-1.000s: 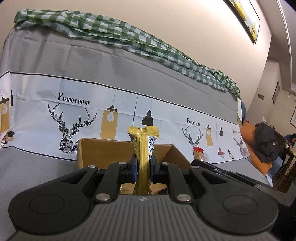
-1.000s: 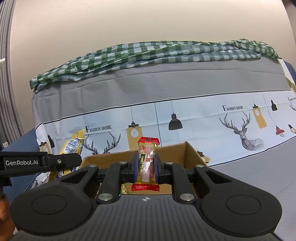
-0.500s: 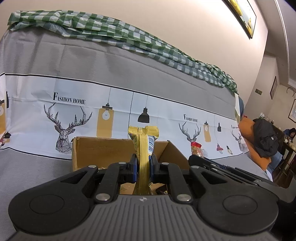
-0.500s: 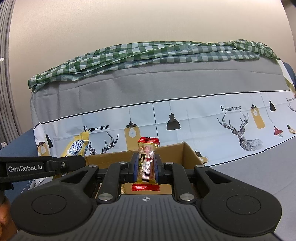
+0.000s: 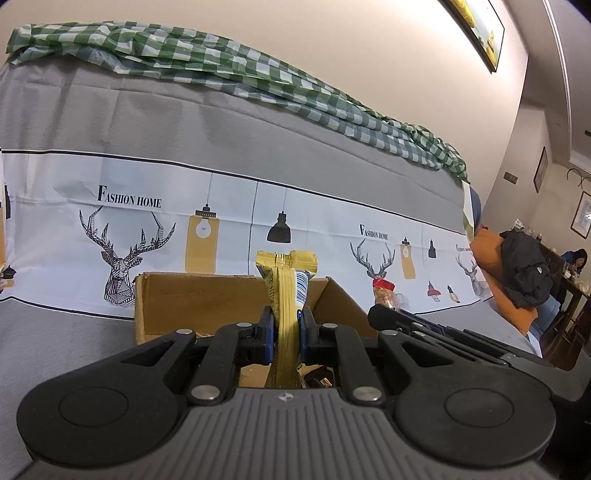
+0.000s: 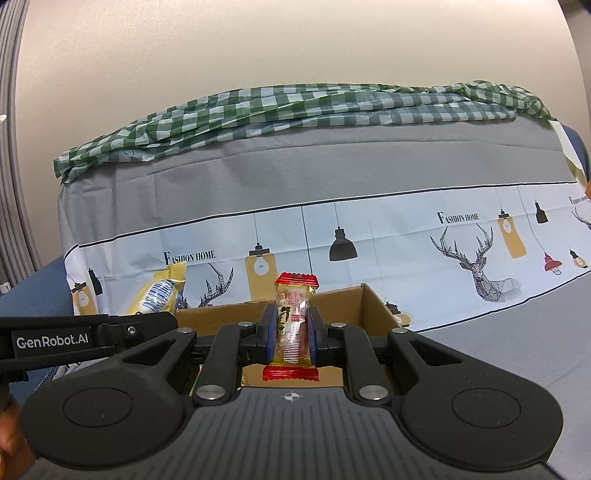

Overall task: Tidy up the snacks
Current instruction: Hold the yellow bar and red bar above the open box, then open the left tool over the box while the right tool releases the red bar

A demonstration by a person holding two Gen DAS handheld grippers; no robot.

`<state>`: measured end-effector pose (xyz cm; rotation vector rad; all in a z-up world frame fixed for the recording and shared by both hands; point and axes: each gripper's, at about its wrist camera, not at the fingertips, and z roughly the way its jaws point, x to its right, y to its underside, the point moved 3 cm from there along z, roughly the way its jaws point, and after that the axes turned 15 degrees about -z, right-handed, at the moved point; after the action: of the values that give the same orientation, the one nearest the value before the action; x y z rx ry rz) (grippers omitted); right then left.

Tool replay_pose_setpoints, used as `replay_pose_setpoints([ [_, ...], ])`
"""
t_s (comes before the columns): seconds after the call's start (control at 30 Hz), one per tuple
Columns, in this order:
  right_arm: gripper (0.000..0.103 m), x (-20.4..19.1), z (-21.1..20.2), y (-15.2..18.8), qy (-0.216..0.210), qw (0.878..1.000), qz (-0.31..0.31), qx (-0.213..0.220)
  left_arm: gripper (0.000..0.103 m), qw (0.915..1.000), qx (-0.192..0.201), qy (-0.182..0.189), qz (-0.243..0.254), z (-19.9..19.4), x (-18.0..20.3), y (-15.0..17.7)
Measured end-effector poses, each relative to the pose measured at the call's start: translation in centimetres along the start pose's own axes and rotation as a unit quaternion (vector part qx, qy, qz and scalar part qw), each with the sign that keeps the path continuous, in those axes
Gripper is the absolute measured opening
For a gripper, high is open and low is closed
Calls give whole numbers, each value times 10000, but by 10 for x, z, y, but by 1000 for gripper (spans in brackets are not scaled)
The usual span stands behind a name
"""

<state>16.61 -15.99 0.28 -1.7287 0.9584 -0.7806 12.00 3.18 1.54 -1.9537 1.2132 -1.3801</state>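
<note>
We saw a yellow snack packet (image 5: 286, 295) standing upright, its crimped top uppermost and a white-and-blue label on one side, pinched at its middle above the open cardboard box (image 5: 207, 295). A clear packet with red crimped ends (image 6: 293, 325) also stood upright, clamped at mid-length over the same brown box (image 6: 354, 306), which sat on the grey cloth with its flaps open.

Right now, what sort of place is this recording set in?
Probably a home living or dining room. A sofa draped in a printed cover, framed pictures on the wall and a person at a table in the far corner suggest it.
</note>
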Motion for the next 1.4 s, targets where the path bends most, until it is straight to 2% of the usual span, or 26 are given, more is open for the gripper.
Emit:
replay_pose_setpoints([
  [0.83, 17, 0, -1, 1, 109, 9999, 26, 38, 14, 9999, -116, 116, 45, 2, 4, 2],
  [0.9, 17, -1, 0, 1, 91, 10000, 30, -7, 18, 9995, -252, 164, -1, 5, 3, 3],
  [0.93, 18, 0, 1, 2, 72, 10000, 39, -35, 27, 9993, -320, 187, -32, 6, 3, 3],
  [0.97, 24, 0, 1, 2, 124, 9999, 55, -42, 38, 9992, -333, 197, -52, 6, 2, 4],
  [1.0, 33, 1, 1, 2, 190, 9998, 66, -60, 40, 9994, -309, 176, -46, 6, 1, 4],
  [1.03, 46, 2, 2, 2, 226, 9997, 99, -73, 40, 9995, -293, 141, -22, 5, 1, 4],
  [1.1, 47, 6, 2, 2, 236, 9995, 203, -81, 40, 9996, -248, 146, -35, 3, 1, 2],
  [1.2, 52, 9, 3, 1, 211, 9994, 269, -96, 50, 9998, -114, 134, -39, -4, 1, -1],
  [1.3, 66, 12, 1, -2, 178, 9991, 373, -109, 62, 9997, 36, 211, 74, -20, 6, -4],
  [1.4, 80, 14, -10, -11, 42, 9991, 417, -48, 74, 9993, 220, 115, 265, -43, 12, -4],
])
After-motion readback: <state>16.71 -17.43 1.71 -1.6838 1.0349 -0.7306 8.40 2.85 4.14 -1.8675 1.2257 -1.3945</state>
